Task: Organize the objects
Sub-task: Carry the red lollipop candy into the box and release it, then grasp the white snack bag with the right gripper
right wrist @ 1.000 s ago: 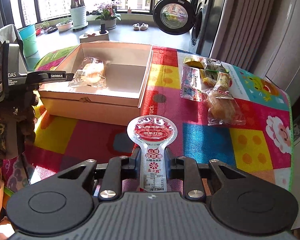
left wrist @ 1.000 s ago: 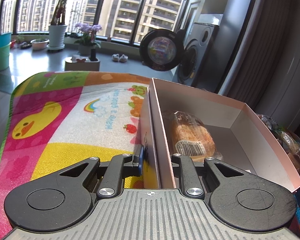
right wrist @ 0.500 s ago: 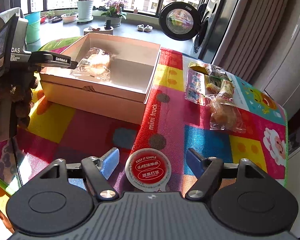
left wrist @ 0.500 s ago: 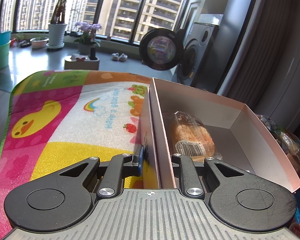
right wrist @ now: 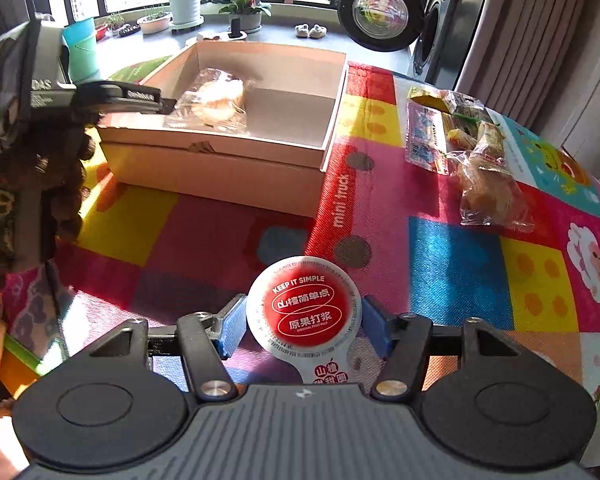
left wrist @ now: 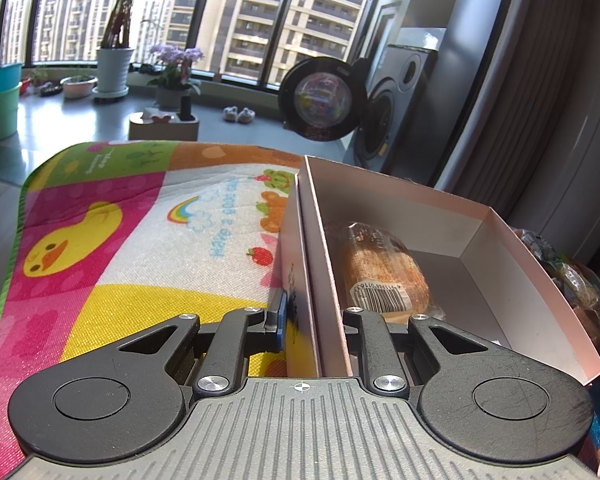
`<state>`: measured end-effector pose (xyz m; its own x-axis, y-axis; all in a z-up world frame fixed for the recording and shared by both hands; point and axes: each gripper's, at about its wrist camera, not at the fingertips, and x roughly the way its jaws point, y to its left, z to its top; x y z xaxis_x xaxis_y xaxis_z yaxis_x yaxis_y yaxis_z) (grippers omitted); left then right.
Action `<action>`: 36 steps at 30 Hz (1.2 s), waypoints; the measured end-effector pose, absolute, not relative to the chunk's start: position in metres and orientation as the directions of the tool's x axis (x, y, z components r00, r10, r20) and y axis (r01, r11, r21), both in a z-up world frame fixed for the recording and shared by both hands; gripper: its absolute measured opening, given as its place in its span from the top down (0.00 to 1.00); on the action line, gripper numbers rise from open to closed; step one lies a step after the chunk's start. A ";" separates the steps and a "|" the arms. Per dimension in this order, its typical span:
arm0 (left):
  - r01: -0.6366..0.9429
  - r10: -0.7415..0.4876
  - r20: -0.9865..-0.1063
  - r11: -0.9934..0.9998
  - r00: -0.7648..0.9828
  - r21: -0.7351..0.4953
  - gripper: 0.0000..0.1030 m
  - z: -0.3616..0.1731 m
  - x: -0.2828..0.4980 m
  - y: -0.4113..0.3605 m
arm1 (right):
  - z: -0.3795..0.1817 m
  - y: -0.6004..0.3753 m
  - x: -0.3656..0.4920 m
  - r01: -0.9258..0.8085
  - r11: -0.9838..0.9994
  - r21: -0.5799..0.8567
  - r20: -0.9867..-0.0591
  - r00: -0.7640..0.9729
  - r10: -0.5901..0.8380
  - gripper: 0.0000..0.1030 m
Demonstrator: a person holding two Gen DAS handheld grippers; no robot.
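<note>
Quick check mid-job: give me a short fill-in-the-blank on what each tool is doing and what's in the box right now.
1. The left tool is clamped on the box's ____.
2. The pads of the right tool flank a round cup with a ____ lid.
3. The box holds one wrapped ____.
4. More snack packets lie on the mat, on the cup's ____ side.

Missing words: wall; red; bread; right

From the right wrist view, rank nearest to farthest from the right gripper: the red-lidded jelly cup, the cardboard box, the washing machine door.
1. Red-lidded round jelly cup: between the right gripper fingers.
2. Open cardboard box: ahead, left of centre on the mat.
3. Round washing machine door: far back, right of centre, beyond the mat.
</note>
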<state>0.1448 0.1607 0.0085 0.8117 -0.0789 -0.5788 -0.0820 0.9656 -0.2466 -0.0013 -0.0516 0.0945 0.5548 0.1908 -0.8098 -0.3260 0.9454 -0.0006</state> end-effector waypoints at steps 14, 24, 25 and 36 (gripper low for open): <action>-0.082 -0.076 -0.577 0.967 0.813 -0.243 0.82 0.009 0.144 0.160 | 0.212 -0.006 0.092 -0.271 0.944 0.190 -0.560 0.760 0.331 0.29; -0.081 -0.081 -0.579 0.965 0.812 -0.248 0.81 0.009 0.144 0.159 | 0.178 -0.021 0.093 -0.209 0.978 0.015 -0.606 0.776 0.175 0.17; -0.081 -0.081 -0.579 0.965 0.812 -0.249 0.81 0.009 0.144 0.159 | 0.176 -0.028 0.090 -0.194 0.981 0.000 -0.609 0.778 0.154 0.17; -0.081 -0.078 -0.579 0.966 0.812 -0.244 0.81 0.010 0.143 0.157 | 0.144 -0.131 0.093 0.072 0.993 -0.095 -0.591 0.799 -0.114 0.02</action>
<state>0.1428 0.1575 0.0100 0.8118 -0.0780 -0.5787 -0.0814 0.9662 -0.2444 0.0930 -0.1311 0.1441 0.7988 -0.1141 -0.5907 0.0717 0.9929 -0.0949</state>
